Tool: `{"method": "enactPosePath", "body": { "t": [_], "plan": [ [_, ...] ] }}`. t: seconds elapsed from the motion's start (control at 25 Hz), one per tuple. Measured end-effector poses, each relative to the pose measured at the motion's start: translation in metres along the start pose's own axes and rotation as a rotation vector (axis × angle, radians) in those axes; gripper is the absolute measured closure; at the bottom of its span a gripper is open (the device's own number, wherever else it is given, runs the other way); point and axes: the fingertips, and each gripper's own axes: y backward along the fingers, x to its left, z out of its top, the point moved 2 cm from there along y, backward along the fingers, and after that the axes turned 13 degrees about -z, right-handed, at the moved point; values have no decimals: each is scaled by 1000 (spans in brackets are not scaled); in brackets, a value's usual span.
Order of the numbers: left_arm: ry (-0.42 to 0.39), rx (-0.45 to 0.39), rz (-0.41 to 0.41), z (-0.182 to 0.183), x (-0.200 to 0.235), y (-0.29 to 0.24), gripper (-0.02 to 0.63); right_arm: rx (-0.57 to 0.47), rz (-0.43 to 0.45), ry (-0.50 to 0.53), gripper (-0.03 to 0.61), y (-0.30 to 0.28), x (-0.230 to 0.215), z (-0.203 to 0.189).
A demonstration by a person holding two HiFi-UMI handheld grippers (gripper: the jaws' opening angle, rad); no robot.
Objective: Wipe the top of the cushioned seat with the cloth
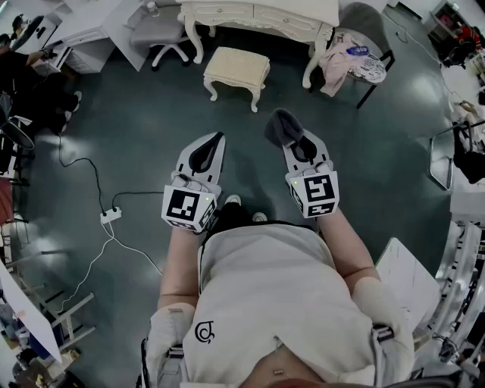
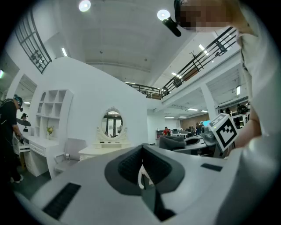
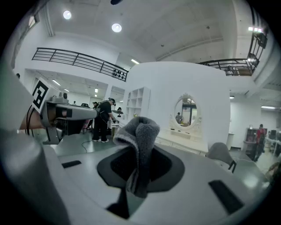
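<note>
A cream cushioned stool (image 1: 236, 70) stands on the dark floor ahead of me, in front of a white dressing table (image 1: 258, 17). My right gripper (image 1: 295, 135) is shut on a grey cloth (image 1: 282, 126), which sticks up past the jaw tips; the right gripper view shows the grey cloth (image 3: 138, 145) clamped between the closed jaws. My left gripper (image 1: 213, 144) is shut with nothing in it, its jaws closed together in the left gripper view (image 2: 142, 165). Both grippers hover well short of the stool, pointing forward and upward.
A grey office chair (image 1: 155, 34) stands left of the dressing table. A dark chair with clothes (image 1: 350, 61) is at its right. A power strip and cables (image 1: 111, 215) lie on the floor at left. A person (image 1: 23, 72) works at the far left. Desks line the right side.
</note>
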Motion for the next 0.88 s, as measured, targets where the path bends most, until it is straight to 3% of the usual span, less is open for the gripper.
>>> {"method": "enactPosePath", "body": {
  "t": [0.44,0.88],
  "plan": [
    [0,-6,18,-5,3,-5,601,13,17,-24,515,-10,-7,-7],
    [33,25,56,-24,33,-19,601,62,30,-74,511,-49,-11,-24]
  ]
}}
